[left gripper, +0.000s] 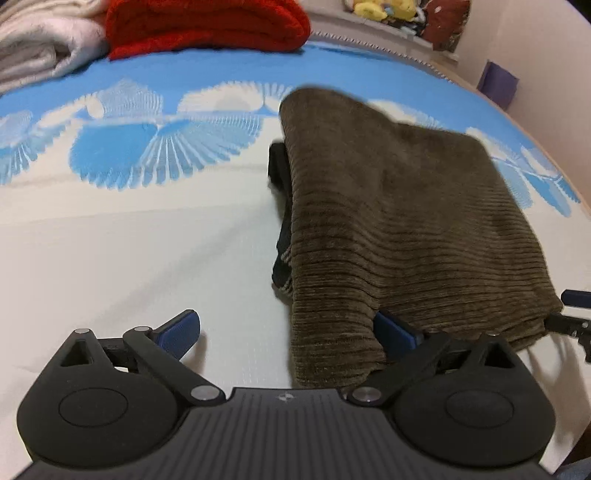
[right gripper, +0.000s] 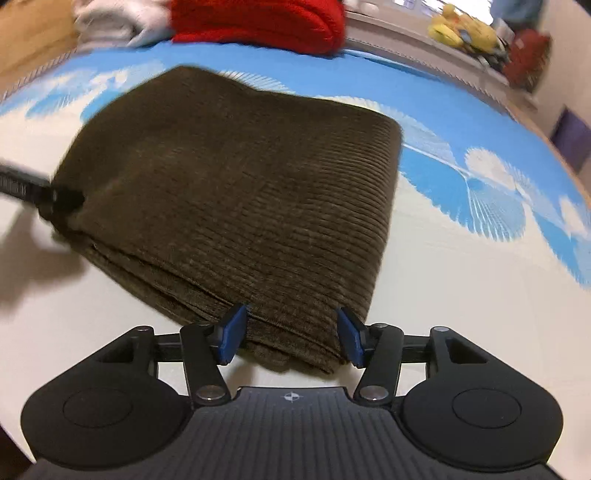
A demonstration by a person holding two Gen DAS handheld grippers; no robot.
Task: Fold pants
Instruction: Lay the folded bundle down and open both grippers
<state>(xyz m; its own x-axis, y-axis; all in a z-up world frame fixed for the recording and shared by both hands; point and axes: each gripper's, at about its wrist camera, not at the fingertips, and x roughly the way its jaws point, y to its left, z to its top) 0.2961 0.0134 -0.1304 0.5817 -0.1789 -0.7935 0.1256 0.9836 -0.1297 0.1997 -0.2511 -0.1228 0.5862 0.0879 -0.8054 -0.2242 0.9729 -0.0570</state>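
Nearest the lens in the right wrist view, the right gripper [right gripper: 290,338] has its 2 blue pads set either side of the near edge of the pants [right gripper: 236,192]; a gap shows at each pad, so the jaws read as spread about the cloth, not clamped.

Left gripper [left gripper: 295,330]: jaws spread wide, 1 pad clear on the bed sheet [left gripper: 129,258], the other tucked against or under the fabric corner.

Location: the brown corduroy pants lie as a stacked, roughly rectangular bundle on the white and blue sheet, near the middle of the bed, well apart from the red blanket [left gripper: 207,26] at the far side.

Assessment: folding appears nearly complete. To finish well, square the layered edges, press the stack flat, and withdraw both tools low and straight so no layer is dragged out.

Not determinable: whether the left gripper's inner pad touches cloth; the dark item protruding from the bundle's left side; contents of the far shelf. Both views carry motion blur.
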